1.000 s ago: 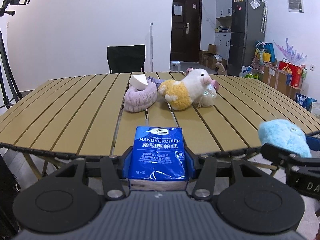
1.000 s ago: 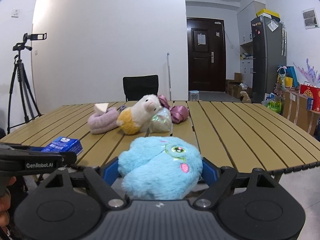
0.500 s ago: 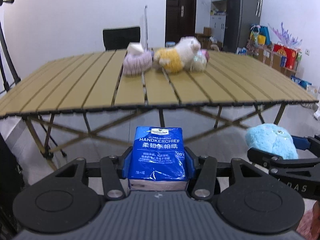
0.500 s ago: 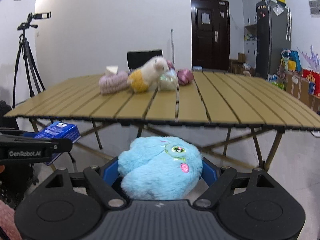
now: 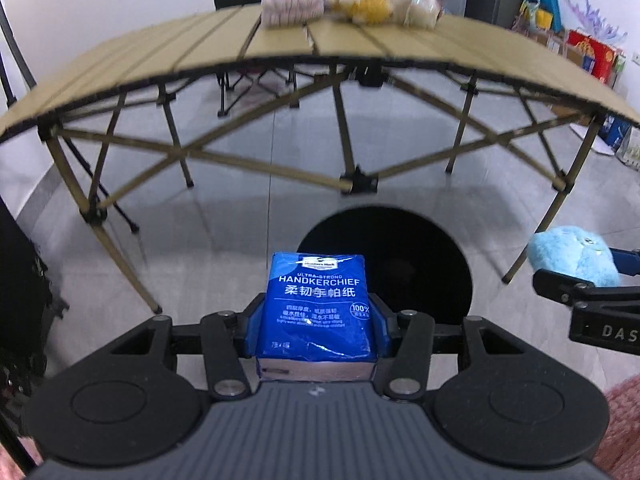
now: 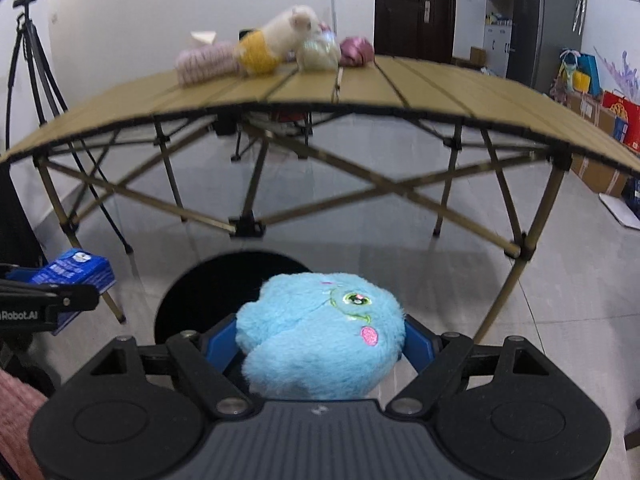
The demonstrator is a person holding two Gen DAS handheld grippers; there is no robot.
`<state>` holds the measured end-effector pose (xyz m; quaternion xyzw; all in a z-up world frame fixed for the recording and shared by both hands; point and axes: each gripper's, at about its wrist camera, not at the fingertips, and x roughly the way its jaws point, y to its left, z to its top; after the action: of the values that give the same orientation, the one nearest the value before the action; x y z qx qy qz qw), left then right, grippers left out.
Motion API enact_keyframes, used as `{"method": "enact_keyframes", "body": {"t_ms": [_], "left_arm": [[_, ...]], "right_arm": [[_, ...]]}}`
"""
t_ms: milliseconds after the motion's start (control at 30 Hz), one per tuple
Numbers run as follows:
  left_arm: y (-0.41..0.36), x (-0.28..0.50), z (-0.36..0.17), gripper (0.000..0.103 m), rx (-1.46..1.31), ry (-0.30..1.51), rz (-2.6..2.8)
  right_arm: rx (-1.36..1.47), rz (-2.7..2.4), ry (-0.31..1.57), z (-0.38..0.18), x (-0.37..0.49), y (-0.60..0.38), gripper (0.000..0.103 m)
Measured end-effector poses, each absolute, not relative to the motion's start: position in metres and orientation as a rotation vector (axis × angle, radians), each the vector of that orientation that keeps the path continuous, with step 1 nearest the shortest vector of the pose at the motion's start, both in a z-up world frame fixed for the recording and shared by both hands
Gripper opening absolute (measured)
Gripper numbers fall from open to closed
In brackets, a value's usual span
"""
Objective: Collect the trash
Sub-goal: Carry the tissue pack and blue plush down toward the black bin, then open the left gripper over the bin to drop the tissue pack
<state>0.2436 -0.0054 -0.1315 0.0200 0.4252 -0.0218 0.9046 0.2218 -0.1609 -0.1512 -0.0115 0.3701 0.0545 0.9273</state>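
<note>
- Left gripper: clamped on blue handkerchief pack, held above the black bin on the floor.
- Right gripper: clamped on blue plush toy, over the same bin's near rim.
- Table: beyond, with more soft items.
- Step, judged: carrying both items to the bin.
- Next: centre each over the opening, then part the jaws.
</note>
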Motion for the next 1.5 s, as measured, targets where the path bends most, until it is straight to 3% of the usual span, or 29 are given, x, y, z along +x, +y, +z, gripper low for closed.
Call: {"method": "enact_keyframes", "body": {"t_ms": [433, 1500], "left_arm": [[0.012, 0.259, -0.176, 0.052, 0.012, 1.039, -0.009], [-0.022, 0.308, -0.191, 0.052, -0.013, 1.192, -0.005]], "right_arm": [[-0.036, 0.089, 0.887, -0.193, 0.229, -0.17, 0.082], [0.015, 0.064, 1.032, -0.228, 0.26, -0.181, 0.082]]}}
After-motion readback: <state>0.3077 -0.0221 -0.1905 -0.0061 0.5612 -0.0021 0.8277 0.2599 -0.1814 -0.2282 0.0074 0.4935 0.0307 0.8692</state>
